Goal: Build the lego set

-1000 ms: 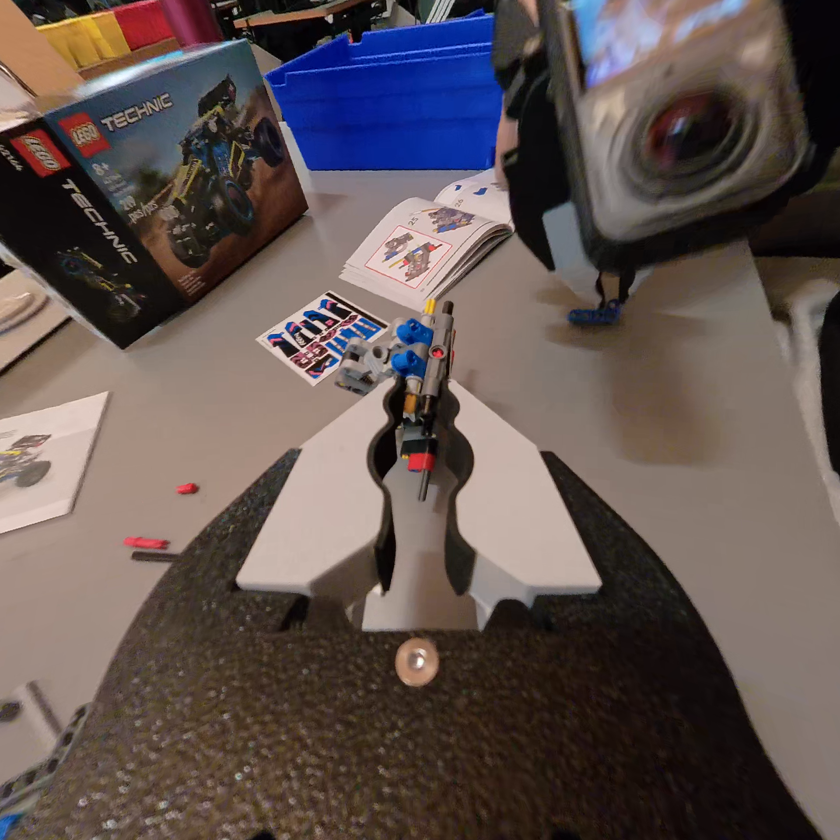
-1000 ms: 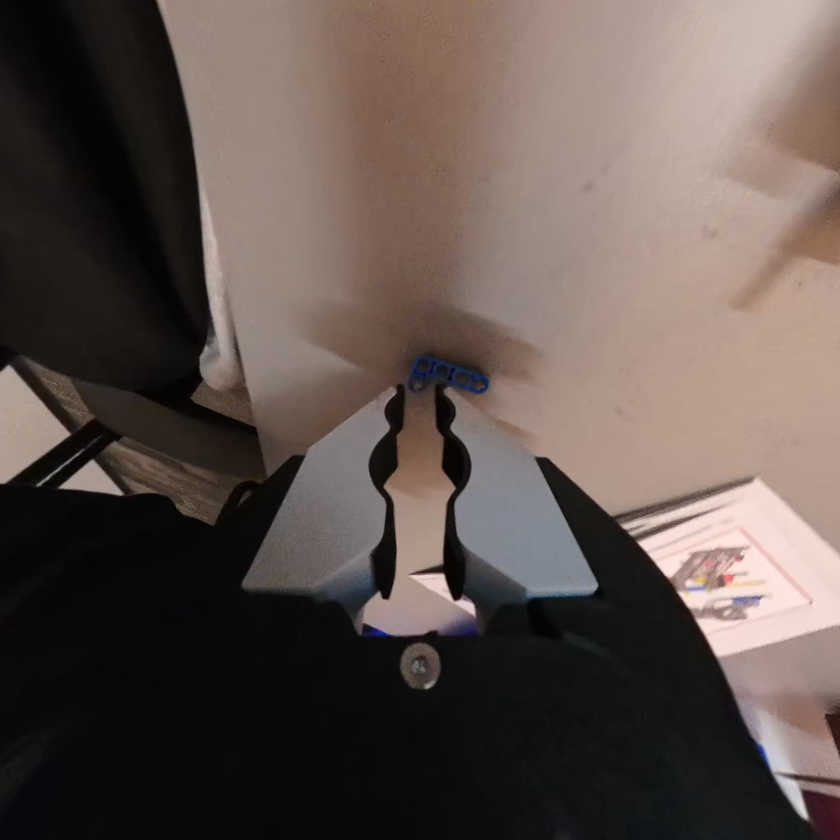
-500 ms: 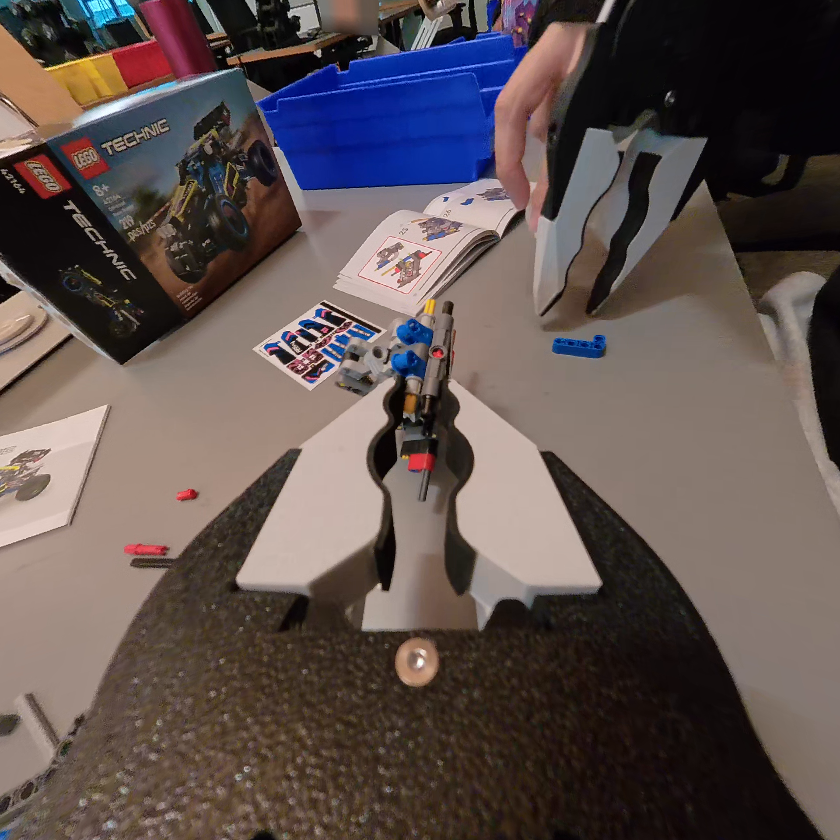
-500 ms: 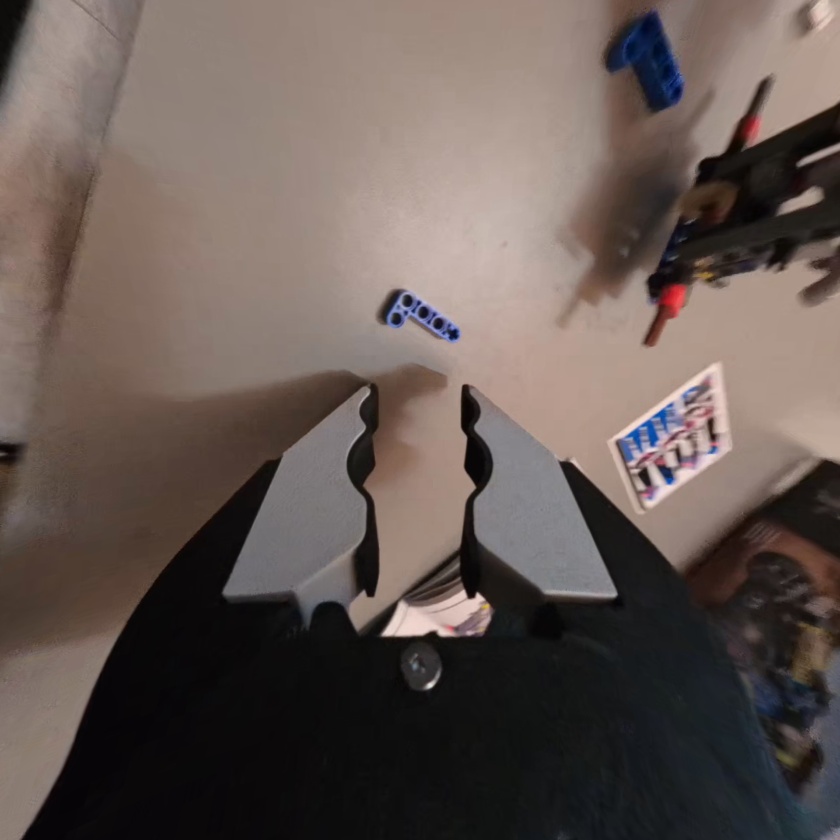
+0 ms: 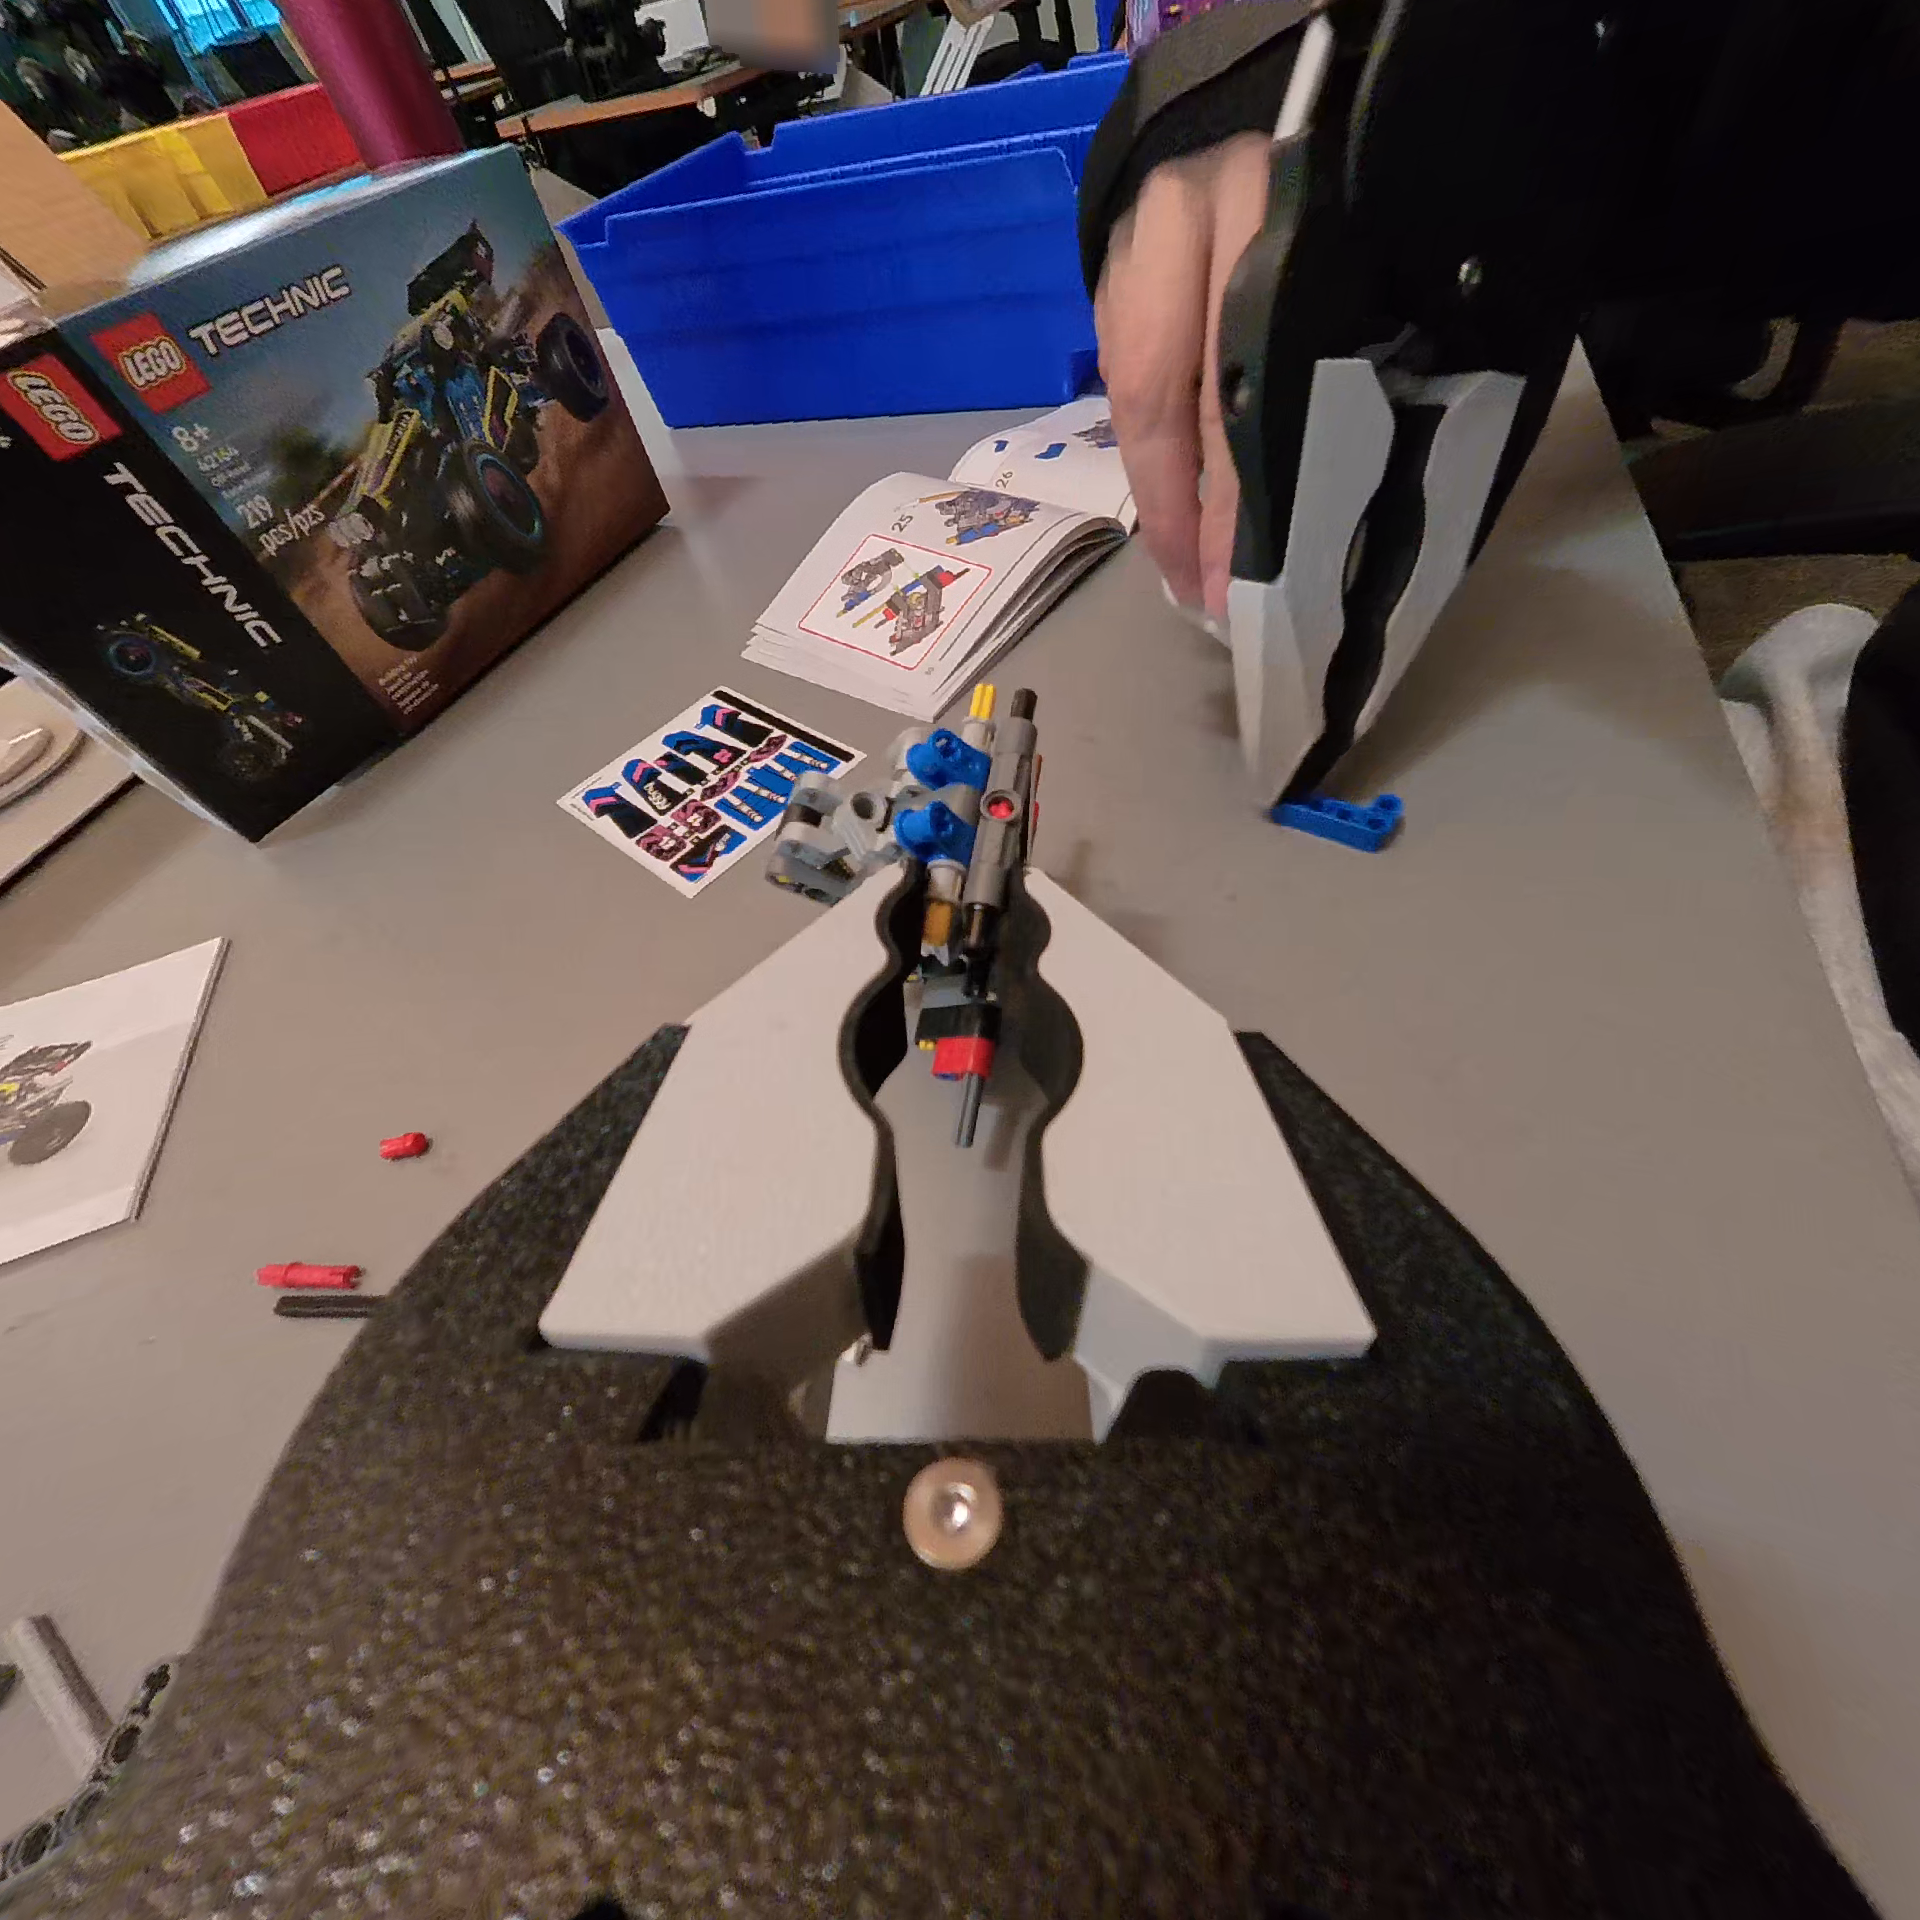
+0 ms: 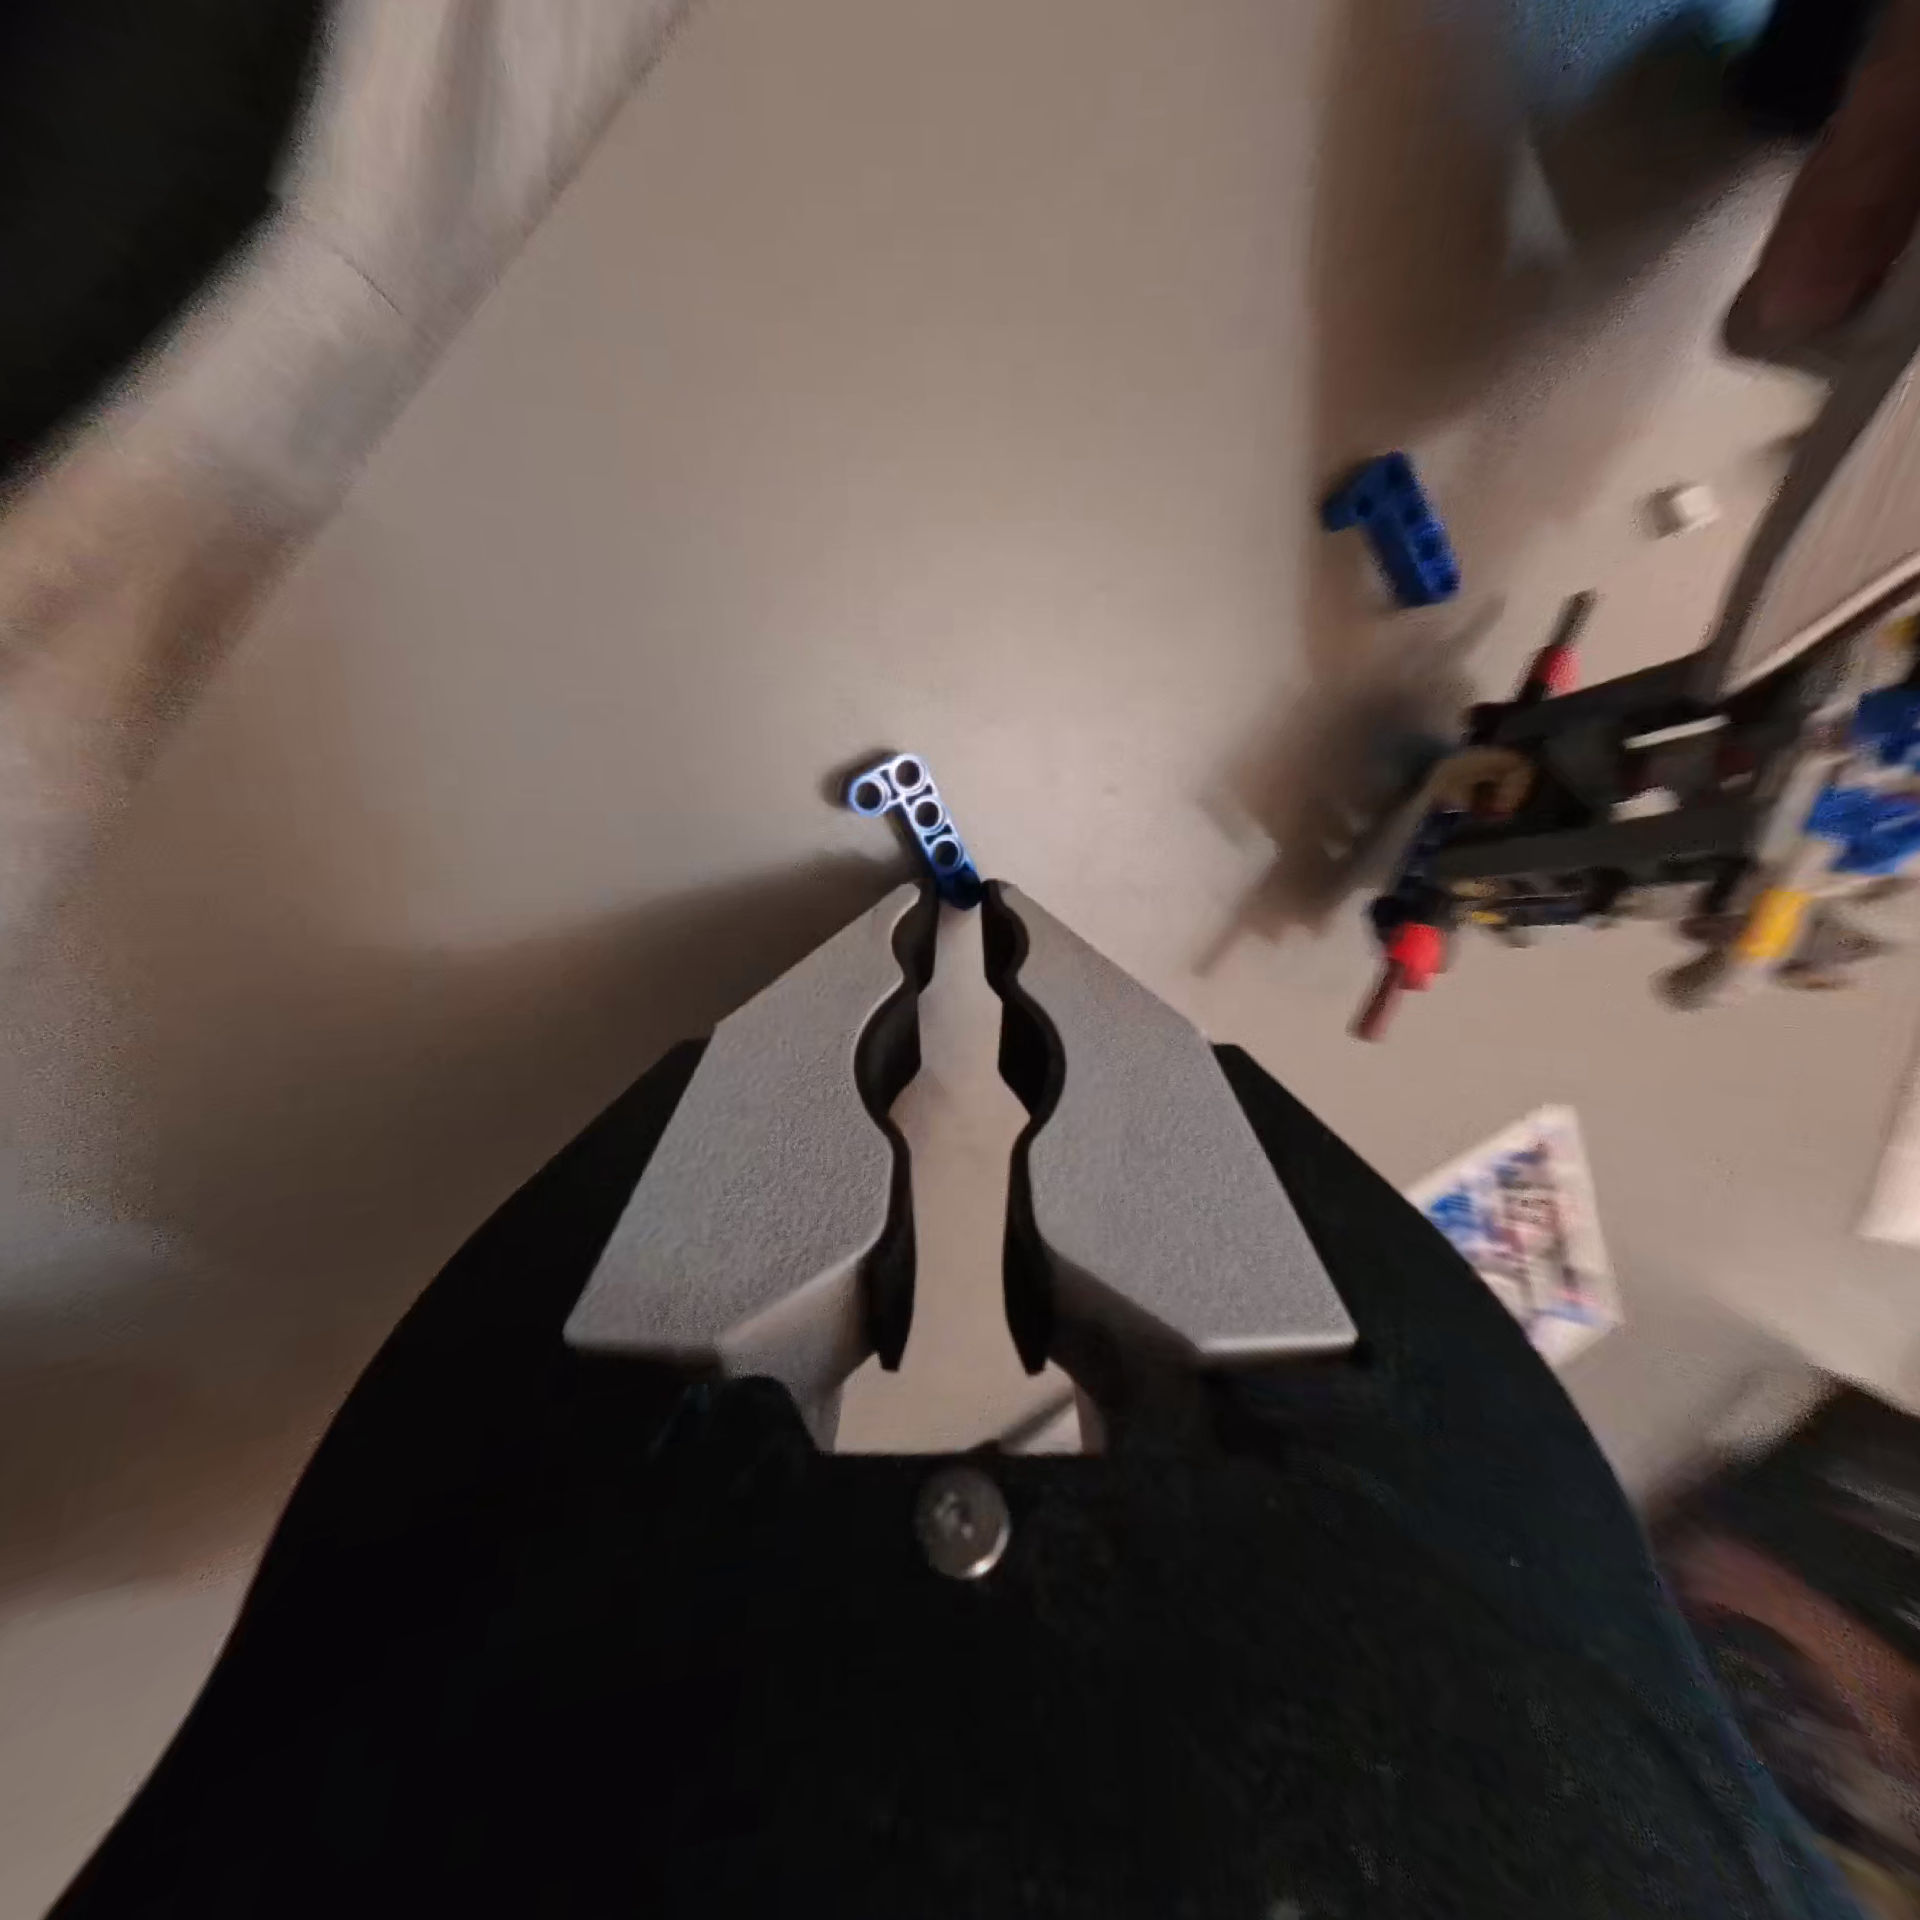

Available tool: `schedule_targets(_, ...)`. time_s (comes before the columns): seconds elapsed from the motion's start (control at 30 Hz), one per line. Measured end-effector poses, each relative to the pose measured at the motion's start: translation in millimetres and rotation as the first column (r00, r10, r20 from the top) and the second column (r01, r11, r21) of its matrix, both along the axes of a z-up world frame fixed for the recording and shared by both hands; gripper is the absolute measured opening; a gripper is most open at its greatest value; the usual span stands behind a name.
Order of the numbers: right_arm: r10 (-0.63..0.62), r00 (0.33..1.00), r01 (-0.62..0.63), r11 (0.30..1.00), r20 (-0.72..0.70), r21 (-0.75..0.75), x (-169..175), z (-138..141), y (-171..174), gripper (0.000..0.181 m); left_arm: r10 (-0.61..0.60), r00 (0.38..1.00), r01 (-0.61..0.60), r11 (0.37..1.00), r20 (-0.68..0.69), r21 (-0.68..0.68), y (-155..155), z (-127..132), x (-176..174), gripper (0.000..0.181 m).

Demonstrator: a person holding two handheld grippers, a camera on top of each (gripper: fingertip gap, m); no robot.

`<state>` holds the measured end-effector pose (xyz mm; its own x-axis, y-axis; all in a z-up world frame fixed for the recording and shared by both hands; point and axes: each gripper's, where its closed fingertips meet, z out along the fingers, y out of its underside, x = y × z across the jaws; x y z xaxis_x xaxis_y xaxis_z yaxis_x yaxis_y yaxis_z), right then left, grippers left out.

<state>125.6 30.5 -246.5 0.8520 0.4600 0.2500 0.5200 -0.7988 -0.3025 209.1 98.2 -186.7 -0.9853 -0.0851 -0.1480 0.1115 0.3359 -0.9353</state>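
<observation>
Lego build (image 5: 961, 831), half-made, clamped in the left gripper (image 5: 961, 904) and held above the grey table (image 5: 1507, 1039), nose toward 12 o'clock. Grey and black beams, blue connectors, a yellow pin and a black axle at the front end, a red bush on an axle at the rear between the fingers.

Change over the last half second: the right gripper (image 6: 961, 894) had its fingers spread and stood clear of the small blue L-shaped beam (image 6: 914, 821); now it is down at the table with its tips drawn in around one end of that beam. Tips look nearly closed on it, but the beam lies flat on the table, not lifted. Grip probably only just taken.

Meaning: next piece is being picked up, likely to go on the build.

From the left wrist view, the blue beam sits at about 2 o'clock of the build. Instruction booklet (image 5: 935, 582) at 12 o'clock, sticker sheet (image 5: 707, 790) at 10 o'clock, box (image 5: 312, 468) farther at 10 o'clock. A second blue piece (image 6: 1392, 530) lies at 1 o'clock in the right wrist view.
</observation>
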Motion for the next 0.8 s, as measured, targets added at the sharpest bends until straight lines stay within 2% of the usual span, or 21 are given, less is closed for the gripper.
schedule_targets(0.07,-0.118,0.972,0.114,0.993,-0.205,-0.034,-8,4,-2,0.006,0.003,1.0,-0.003,1.0,-0.006,-0.017,1,2,1,0.012)
schedule_targets(0.13,-0.262,0.894,0.232,0.965,-0.365,-0.125,-8,3,-10,0.006,0.009,1.0,-0.009,0.999,-0.015,-0.038,2,4,3,0.012)
schedule_targets(0.17,-0.382,0.81,0.328,0.924,-0.445,-0.196,-5,1,-13,0.006,0.012,1.0,-0.013,0.999,-0.019,-0.05,3,6,3,0.012)
schedule_targets(0.2,-0.502,0.677,0.42,0.864,-0.538,-0.278,-4,2,-13,0.006,0.014,1.0,-0.015,0.998,-0.023,-0.061,4,8,4,0.012)
schedule_targets(0.23,-0.584,0.502,0.462,0.805,-0.638,-0.372,-8,7,-12,0.006,0.016,1.0,-0.018,0.997,-0.026,-0.074,5,10,5,0.012)
schedule_targets(0.27,-0.622,0.324,0.471,0.759,-0.713,-0.449,-10,13,-10,0.006,0.019,0.999,-0.022,0.996,-0.03,-0.087,6,11,5,0.012)
schedule_targets(0.3,-0.635,0.174,0.481,0.722,-0.752,-0.498,-7,17,-6,0.006,0.022,0.999,-0.026,0.995,-0.033,-0.1,7,13,6,0.013)
schedule_targets(0.33,-0.632,0.075,0.503,0.692,-0.771,-0.518,2,18,-2,0.007,0.024,0.999,-0.028,0.993,-0.035,-0.111,8,15,7,0.013)
schedule_targets(0.4,-0.611,-0.038,0.543,0.651,-0.79,-0.53,17,17,1,0.006,0.032,0.999,-0.036,0.992,-0.034,-0.125,11,17,8,0.013)
schedule_targets(0.5,-0.547,-0.141,0.569,0.637,-0.825,-0.52,23,25,6,0.02,0.037,0.999,-0.042,0.988,-0.036,-0.149,16,20,10,0.013)
schedule_targets(0.53,-0.562,-0.14,0.572,0.626,-0.815,-0.53,23,23,4,0.025,0.04,0.999,-0.045,0.986,-0.037,-0.161,17,22,11,0.013)
schedule_targets(0.57,-0.6,-0.107,0.575,0.614,-0.793,-0.541,22,17,-2,0.031,0.039,0.999,-0.045,0.984,-0.038,-0.171,18,23,12,0.013)
schedule_targets(0.6,-0.63,-0.035,0.586,0.616,-0.775,-0.527,22,13,-6,0.03,0.041,0.999,-0.047,0.983,-0.036,-0.179,19,24,12,0.012)
schedule_targets(0.67,-0.674,0.177,0.688,0.606,-0.717,-0.4,36,8,-9,0.025,0.049,0.999,-0.052,0.981,-0.025,-0.189,20,26,13,0.013)
schedule_targets(0.7,-0.685,0.296,0.742,0.604,-0.666,-0.292,46,8,-7,0.032,0.05,0.998,-0.053,0.98,-0.023,-0.191,20,26,13,0.013)
schedule_targets(0.73,-0.678,0.416,0.761,0.624,-0.606,-0.175,52,10,-4,0.045,0.052,0.998,-0.055,0.98,-0.022,-0.192,21,26,14,0.013)
schedule_targets(0.77,-0.653,0.532,0.752,0.657,-0.539,-0.054,54,14,2,0.05,0.049,0.999,-0.053,0.98,-0.021,-0.192,20,26,14,0.012)
schedule_targets(0.8,-0.639,0.607,0.736,0.677,-0.472,0.03,52,16,6,0.051,0.045,0.999,-0.048,0.981,-0.02,-0.189,20,26,13,0.013)
